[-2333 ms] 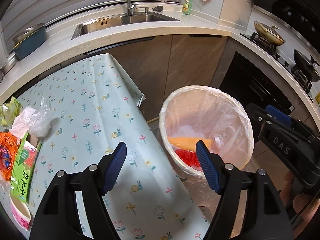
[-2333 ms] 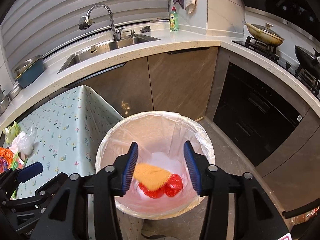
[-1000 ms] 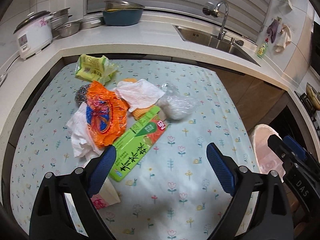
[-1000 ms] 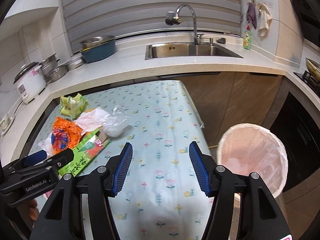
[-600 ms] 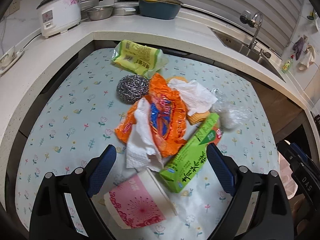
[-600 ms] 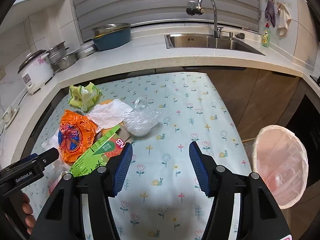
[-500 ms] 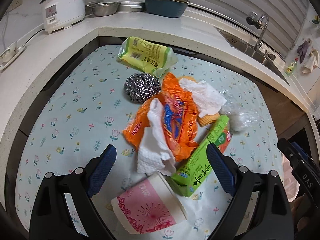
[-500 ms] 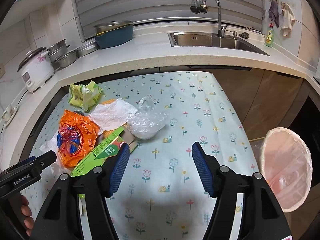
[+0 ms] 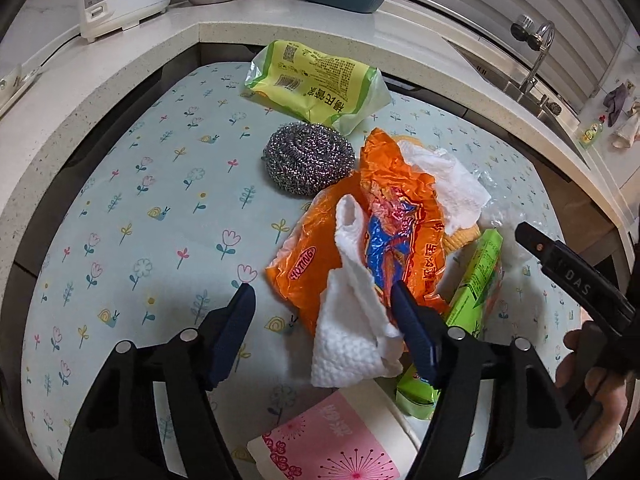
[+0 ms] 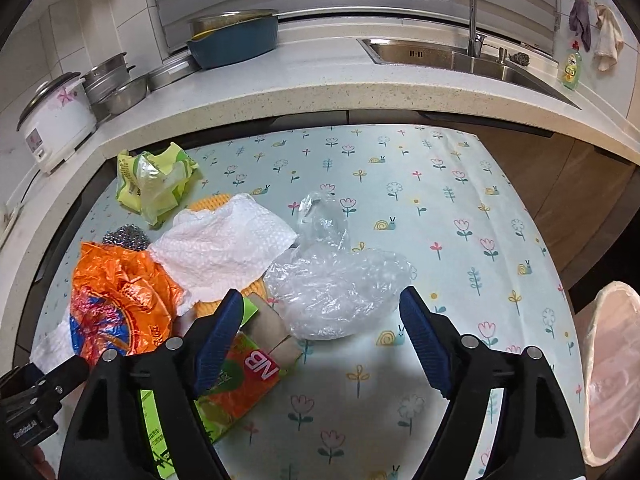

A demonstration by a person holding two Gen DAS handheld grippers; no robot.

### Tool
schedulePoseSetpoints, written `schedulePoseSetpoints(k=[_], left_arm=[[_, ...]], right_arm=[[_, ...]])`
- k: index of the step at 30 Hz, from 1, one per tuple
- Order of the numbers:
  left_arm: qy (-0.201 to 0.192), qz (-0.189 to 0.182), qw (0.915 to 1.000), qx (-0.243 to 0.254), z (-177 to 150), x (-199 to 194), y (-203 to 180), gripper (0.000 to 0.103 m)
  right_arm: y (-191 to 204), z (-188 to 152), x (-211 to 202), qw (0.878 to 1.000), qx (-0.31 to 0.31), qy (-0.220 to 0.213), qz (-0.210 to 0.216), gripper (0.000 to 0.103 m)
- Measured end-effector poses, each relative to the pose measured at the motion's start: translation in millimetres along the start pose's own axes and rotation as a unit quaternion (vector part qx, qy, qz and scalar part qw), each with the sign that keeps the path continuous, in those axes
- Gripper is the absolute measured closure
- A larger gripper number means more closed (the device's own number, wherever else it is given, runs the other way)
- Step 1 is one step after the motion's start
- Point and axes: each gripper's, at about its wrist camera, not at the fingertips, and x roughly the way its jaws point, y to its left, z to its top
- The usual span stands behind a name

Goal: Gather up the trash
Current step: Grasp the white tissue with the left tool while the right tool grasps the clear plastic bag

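Left gripper, fingers closing around a tissue untouched; right gripper, fingers widening, clear bag at twelve o'clock.

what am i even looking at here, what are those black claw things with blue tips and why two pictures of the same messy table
There is no robot here. A person holds a hand-held two-finger gripper in each hand, and each gripper carries a wide-angle camera looking along its blue-padded fingers. So one picture is from the left gripper and the other from the right gripper; each also catches the other at its edge.

On the flowered tablecloth lies a pile of trash: an orange snack bag, white paper towels, a steel scourer, a yellow-green wrapper, a green carton, a pink paper cup and a crumpled clear plastic bag. A lined bin stands beside the table.

Neither gripper holds anything yet. The left one's jaws are closing around a paper towel; the right one's are opening towards the clear bag.
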Motion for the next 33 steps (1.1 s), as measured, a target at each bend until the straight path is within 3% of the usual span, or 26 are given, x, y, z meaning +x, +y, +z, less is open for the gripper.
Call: schedulePoseSetpoints(k=[3,5,7,10,14,18,25,27,31,33], left_arm=[[0.007,-0.014,0.9999,0.004,1,2,-2,0.059],[0.009,-0.023,0.9997,0.005,1,2,-3,0.069],[0.006,-0.026,0.9996,0.008,0,-1,-6,0.070],[0.004,-0.034,0.9994,0.010,0,-5,-9,0.069],[0.012,-0.045,0.9989,-0.001,-2,-9,-8,0.065],[0.005,-0.041,0.9991,-0.009,-7,-18,-4,0.052],[-0.003,-0.020,0.9998,-0.009,-11,-23,5,0.054],[-0.003,-0.022,0.9997,-0.007,-9,-21,5,0.060],[0.001,-0.032,0.9995,0.002,-7,-19,1,0.092],[-0.006,-0.032,0.9995,0.006,-7,-22,-2,0.096]], right_arm=[[2,1,12,1.000,-0.002,0.005,0.004,0.026],[2,1,15,1.000,0.002,0.007,0.012,0.041],[0,1,16,1.000,0.008,0.013,0.017,0.070],[-7,1,10,1.000,0.020,0.006,0.023,0.085],[-15,-1,-9,0.999,0.030,-0.009,0.026,0.088],[-23,-4,-34,0.998,0.038,-0.026,0.030,0.088],[-24,-10,-63,0.997,0.043,-0.041,0.042,0.088],[-22,-12,-66,0.997,0.040,-0.041,0.043,0.088],[-18,-14,-69,0.998,0.031,-0.042,0.041,0.088],[-16,-15,-72,0.998,0.026,-0.044,0.039,0.088]])
